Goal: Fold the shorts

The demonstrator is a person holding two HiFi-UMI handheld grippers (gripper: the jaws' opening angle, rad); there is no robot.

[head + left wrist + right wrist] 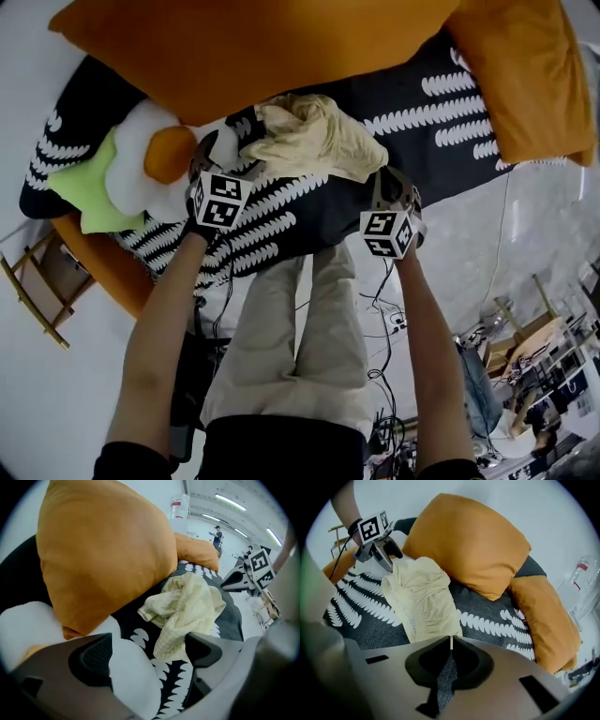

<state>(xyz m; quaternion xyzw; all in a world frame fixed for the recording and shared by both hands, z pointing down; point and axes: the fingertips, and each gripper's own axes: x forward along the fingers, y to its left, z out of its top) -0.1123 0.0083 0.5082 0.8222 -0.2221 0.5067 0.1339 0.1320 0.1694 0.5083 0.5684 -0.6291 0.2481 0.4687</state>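
A: Where are the crumpled pale-yellow fabric shorts (314, 139)?
B: Beside the big orange pillow (253, 47). Right gripper (451, 644) pinches their hem; left gripper (147, 656) gapes. I'd grab the opposite edge, pull flat.

No words or numbers can be read.
The left marker cube (221, 200), near nine o'clock of the head view's centre, and the right marker cube (386, 232), near three o'clock, bear only black-and-white square code patterns, no letters or digits. A clear bottle (580, 585) at three o'clock in the right gripper view carries a red label (581, 567), its print too small to read.
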